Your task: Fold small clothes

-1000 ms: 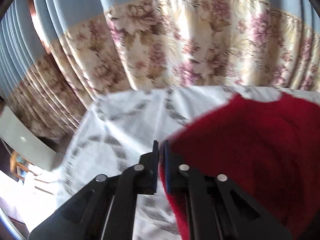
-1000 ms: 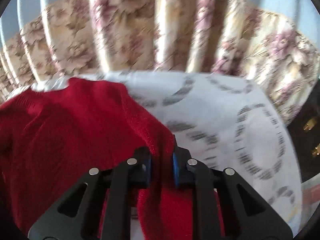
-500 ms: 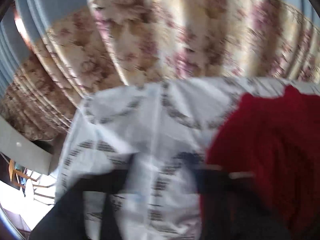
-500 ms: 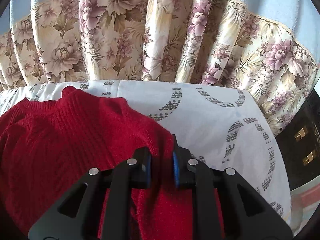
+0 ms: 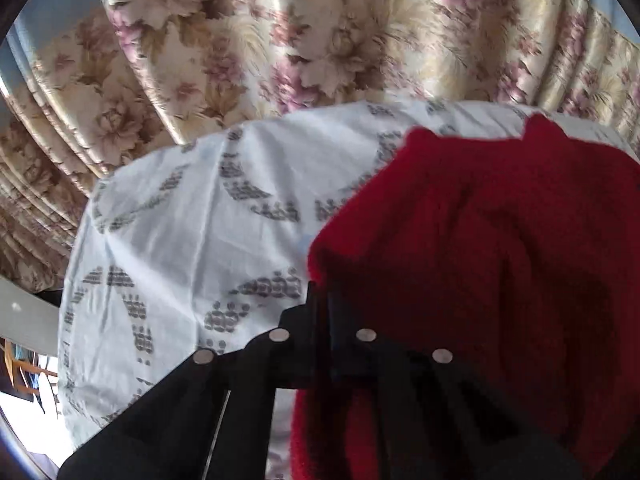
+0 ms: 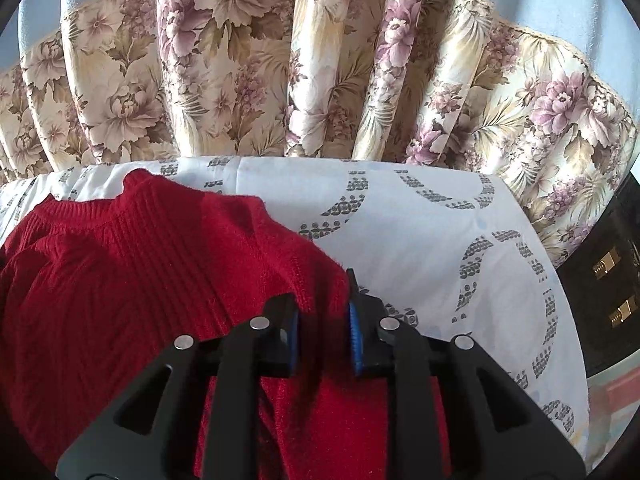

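Since the earlier frame the left gripper (image 5: 320, 304) has sprung open and snapped back, and its jaws are now pressing together at the sweater's (image 5: 480, 260) left edge; whether knit is pinched between them is unclear. The right gripper (image 6: 322, 332) has just been opening slightly, its blue pads (image 6: 355, 336) still clamping a fold of the sweater (image 6: 140, 272). The sweater is lying on the patterned sheet (image 6: 440, 232), collar at twelve o'clock, toward the floral curtain (image 6: 240, 80).
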`<state>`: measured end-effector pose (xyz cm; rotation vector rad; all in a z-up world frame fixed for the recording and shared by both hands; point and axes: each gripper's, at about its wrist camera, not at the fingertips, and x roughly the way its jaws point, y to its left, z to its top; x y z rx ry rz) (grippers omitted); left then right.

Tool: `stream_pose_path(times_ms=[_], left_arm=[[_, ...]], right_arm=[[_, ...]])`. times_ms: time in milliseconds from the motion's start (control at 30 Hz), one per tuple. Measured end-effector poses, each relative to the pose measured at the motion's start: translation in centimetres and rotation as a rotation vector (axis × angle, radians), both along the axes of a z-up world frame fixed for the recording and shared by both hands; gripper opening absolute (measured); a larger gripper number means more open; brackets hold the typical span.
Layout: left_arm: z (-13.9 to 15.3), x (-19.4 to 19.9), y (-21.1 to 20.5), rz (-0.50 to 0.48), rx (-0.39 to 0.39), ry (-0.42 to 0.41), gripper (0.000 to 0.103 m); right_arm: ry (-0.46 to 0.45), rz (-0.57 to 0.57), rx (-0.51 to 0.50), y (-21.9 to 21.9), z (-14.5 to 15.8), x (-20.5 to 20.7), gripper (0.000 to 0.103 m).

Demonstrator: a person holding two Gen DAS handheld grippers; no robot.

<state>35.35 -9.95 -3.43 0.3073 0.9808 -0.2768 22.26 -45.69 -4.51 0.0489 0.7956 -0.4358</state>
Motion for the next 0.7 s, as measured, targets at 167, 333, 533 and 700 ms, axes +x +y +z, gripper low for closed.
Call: stream_pose_path(times_ms=[167, 333, 533, 700], left_arm=[[2.4, 1.4, 1.9, 0.074, 0.041, -0.107, 0.004], [4.0, 4.1, 3.4, 0.142, 0.068, -0.169, 0.004], [3.1, 7.4, 2.8, 0.156, 0.146, -0.176, 0.004], [1.1, 7.7, 1.5, 0.144, 0.252, -0.173, 0.071]], right_arm=[[-0.047, -0.026, -0.026, -0.6, 1.3, -0.3, 0.017], [-0.061, -0.032, -0.048, -0.9, 2.5, 0.7, 0.012], [-0.017, -0.055, -0.082, -1.1, 1.2, 3.5, 0.011], [0.037, -0.06, -0.045, -1.4, -0.3, 4.4, 0.02]])
